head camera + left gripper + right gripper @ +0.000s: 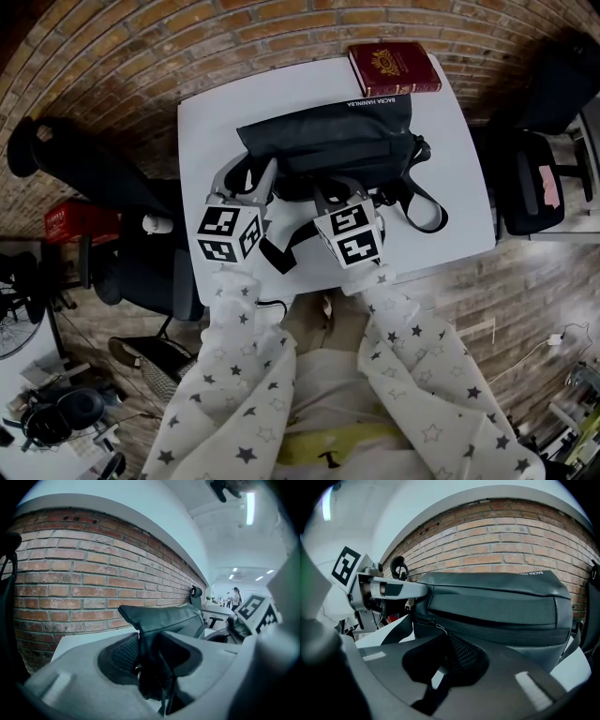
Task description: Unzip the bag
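A black bag [328, 141] lies across the white table [208, 131], with its strap [424, 208] looping toward the near right. My left gripper [246, 184] is at the bag's left end. In the left gripper view the gripper [147, 654] is shut on that end's fabric [161, 617]. My right gripper [339, 191] is at the bag's near side, just right of the left one. In the right gripper view its jaws [446, 657] are shut on the zipper pull [434, 626], which runs from the zipper line of the bag [497, 606] into the pads.
A dark red book [394, 67] lies at the table's far right corner, behind the bag. Black office chairs stand at the left [94, 178] and right [530, 178] of the table. A brick wall [84, 583] runs behind the table's far edge.
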The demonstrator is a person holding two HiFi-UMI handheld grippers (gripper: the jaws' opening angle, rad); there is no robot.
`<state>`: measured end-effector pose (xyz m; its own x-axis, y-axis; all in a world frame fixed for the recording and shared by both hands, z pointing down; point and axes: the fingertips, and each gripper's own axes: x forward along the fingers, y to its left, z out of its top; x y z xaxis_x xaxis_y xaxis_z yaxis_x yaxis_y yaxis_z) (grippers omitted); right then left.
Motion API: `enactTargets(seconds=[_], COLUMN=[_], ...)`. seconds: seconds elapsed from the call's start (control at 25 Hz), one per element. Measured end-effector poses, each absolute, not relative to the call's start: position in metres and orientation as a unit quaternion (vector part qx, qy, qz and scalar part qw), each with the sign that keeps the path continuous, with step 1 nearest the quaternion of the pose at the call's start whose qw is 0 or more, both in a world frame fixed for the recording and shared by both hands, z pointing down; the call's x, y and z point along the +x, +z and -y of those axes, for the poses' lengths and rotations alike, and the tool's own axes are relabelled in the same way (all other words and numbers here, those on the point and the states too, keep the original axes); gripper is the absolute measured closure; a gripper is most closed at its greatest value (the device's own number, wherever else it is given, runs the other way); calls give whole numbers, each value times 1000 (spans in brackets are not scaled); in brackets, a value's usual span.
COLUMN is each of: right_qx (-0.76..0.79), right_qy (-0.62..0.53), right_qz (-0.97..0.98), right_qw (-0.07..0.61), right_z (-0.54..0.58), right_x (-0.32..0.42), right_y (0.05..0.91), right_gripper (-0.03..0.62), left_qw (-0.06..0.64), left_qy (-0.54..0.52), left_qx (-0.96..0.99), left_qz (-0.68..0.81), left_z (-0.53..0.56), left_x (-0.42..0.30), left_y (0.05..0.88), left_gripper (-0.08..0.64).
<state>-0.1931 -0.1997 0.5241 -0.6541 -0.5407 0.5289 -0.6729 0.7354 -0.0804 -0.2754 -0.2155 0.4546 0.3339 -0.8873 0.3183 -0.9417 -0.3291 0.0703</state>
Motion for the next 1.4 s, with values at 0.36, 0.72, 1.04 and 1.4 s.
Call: enactTargets(seconds=[0.36,0.72,1.04,1.4], right_qx=[366,391,412,429], right_qy=[141,144,147,148], right_qz=[888,876,867,859], right_qw=[242,241,239,236], right_z=[207,216,221,227], right_x=[-173,-151,-133,-122], right_y=[522,523,520,519], right_gripper=[574,574,574,574], left_qw=[120,120,117,114], left_qy=[109,109,108,106], left_qx=[805,800,793,789], left_qz=[571,578,588,594], left_z=[215,217,216,217], left_x=[-277,-277,-277,-278], left_y=[454,456,455,457], left_gripper=[419,420,420,423])
